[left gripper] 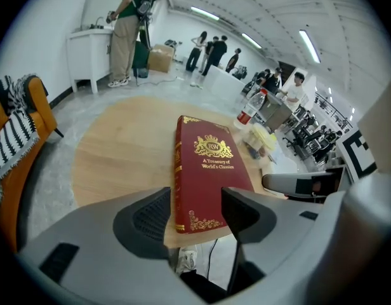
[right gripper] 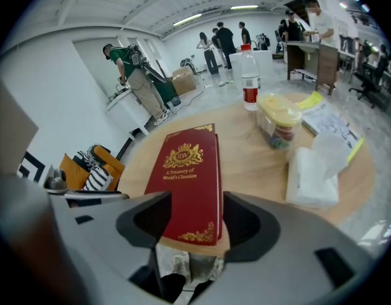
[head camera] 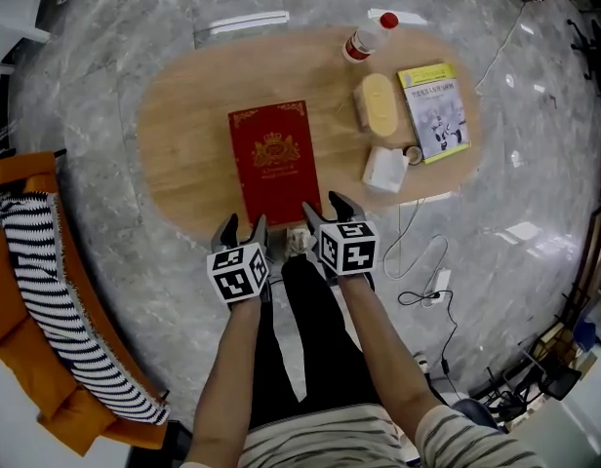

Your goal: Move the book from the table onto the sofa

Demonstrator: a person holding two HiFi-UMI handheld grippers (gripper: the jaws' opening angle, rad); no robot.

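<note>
as left gripper (head camera: 242,228) and right gripper (head camera: 327,211) jaws gape (empty) near the book (head camera: 274,159), tub (head camera: 379,103) stands lidded.

Open-plan laboratory or workshop hall with a staged living-room corner. Long strip lights (left gripper: 310,46) run along a white vaulted ceiling, and the floor (head camera: 125,27) is polished grey marble-pattern. One person (left gripper: 125,30) works at a white workbench (left gripper: 87,46); others (left gripper: 211,48) stand in groups farther back. Loose cables (head camera: 415,298) trail beside the oval wooden table (head camera: 183,154). An orange sofa (head camera: 42,398) bears a striped throw (head camera: 57,291).
</note>
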